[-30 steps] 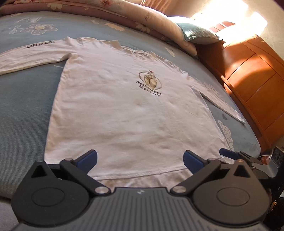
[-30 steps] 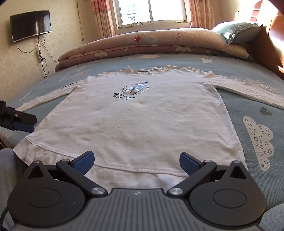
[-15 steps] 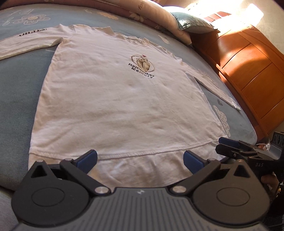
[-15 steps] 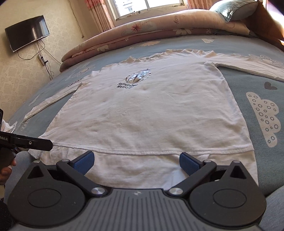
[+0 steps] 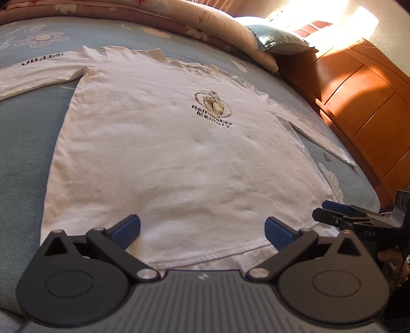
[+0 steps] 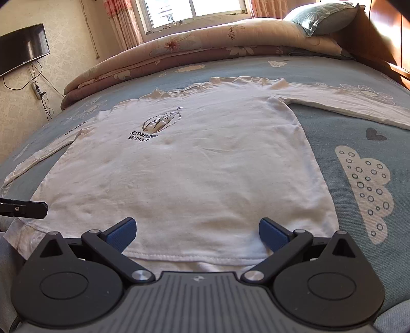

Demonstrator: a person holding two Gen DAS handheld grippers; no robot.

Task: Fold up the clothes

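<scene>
We find the bed [image 6: 333,133] covered by a blue patterned sheet, with a rolled quilt [image 6: 205,43] and a pillow [image 6: 323,18] at the far side. A white long-sleeved shirt [image 5: 179,153] lies flat on it, print side up, both sleeves spread outward.

The governing relation is this: the shirt's long axis runs straight away from both grippers — collar far, hem [image 6: 194,256] nearest, at the bed's near edge. The sleeves lie crosswise to that axis; one sleeve [image 5: 38,74] reaches out to the left, the other sleeve [image 6: 346,105] to the right.

The left gripper [image 5: 202,230] stands over the hem, somewhat toward its left half, jaws spread wide with nothing between them. The right gripper [image 6: 196,230] stands likewise over the hem, toward the right half, jaws equally wide and empty. Its fingers show at the right margin of the left wrist view, close to the shirt's right hem corner.

Neither gripper has cloth in it; whether the lower fingers touch the fabric we cannot tell. We judge each gripper equally near its own hem corner — the left for the left side, the right for the right. No fold is made yet.
</scene>
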